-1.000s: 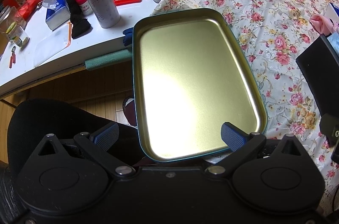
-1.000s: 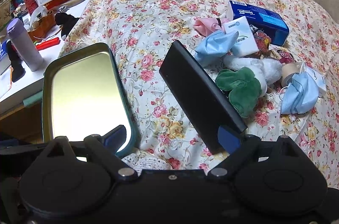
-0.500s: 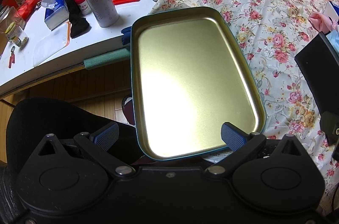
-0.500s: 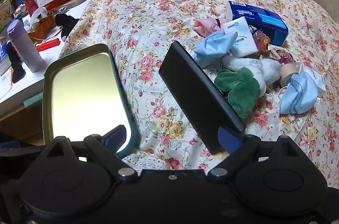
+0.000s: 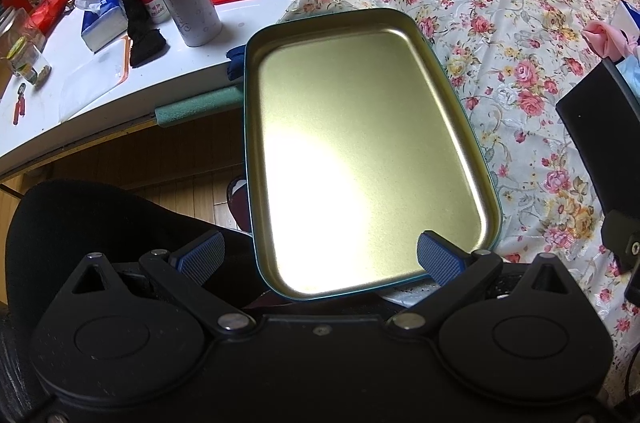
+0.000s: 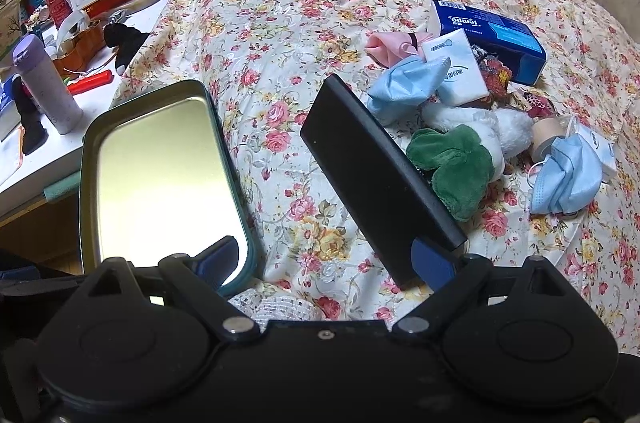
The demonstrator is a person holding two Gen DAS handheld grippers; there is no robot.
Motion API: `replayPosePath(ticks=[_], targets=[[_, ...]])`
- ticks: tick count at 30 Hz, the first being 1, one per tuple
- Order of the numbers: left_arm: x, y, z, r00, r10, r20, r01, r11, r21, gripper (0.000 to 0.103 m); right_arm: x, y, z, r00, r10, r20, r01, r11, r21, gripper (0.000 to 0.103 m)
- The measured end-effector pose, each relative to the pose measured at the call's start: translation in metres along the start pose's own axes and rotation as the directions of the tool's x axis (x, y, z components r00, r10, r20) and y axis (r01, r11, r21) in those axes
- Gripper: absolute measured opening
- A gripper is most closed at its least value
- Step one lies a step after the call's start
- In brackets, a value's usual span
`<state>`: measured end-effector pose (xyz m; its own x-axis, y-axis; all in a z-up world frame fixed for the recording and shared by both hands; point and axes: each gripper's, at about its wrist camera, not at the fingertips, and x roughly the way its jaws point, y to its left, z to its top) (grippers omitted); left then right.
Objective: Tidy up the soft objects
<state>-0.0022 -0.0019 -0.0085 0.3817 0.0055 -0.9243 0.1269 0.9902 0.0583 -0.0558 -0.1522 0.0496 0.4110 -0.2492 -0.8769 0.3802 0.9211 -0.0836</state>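
Little has changed in the last second: the empty tin tray [image 5: 360, 151] has been nudged only slightly and lies at the bed's edge. The left gripper [image 5: 320, 255] is held wide open over its near rim, grasping nothing. The right gripper [image 6: 332, 259] is spread open too; whether the black box [image 6: 376, 175] touches its finger cannot be told. The soft objects [image 6: 452, 159] remain piled beyond it, unsorted.

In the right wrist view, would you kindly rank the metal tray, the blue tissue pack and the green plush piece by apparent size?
1. metal tray, clearly largest, though nearest the camera.
2. blue tissue pack and green plush piece look alike; the pack lies farther off, so I leave them unranked.
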Motion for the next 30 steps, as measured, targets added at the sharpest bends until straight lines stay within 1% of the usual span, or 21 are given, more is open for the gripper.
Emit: replayPosePath(ticks=[30], targets=[[-0.0007, -0.0027, -0.002, 1.0, -0.003, -0.004, 0.003, 1.0, 0.007, 0.1, -0.0011, -0.0004, 0.0009, 1.0, 0.003, -0.001, -0.003, 1.0, 0.001, 0.093]])
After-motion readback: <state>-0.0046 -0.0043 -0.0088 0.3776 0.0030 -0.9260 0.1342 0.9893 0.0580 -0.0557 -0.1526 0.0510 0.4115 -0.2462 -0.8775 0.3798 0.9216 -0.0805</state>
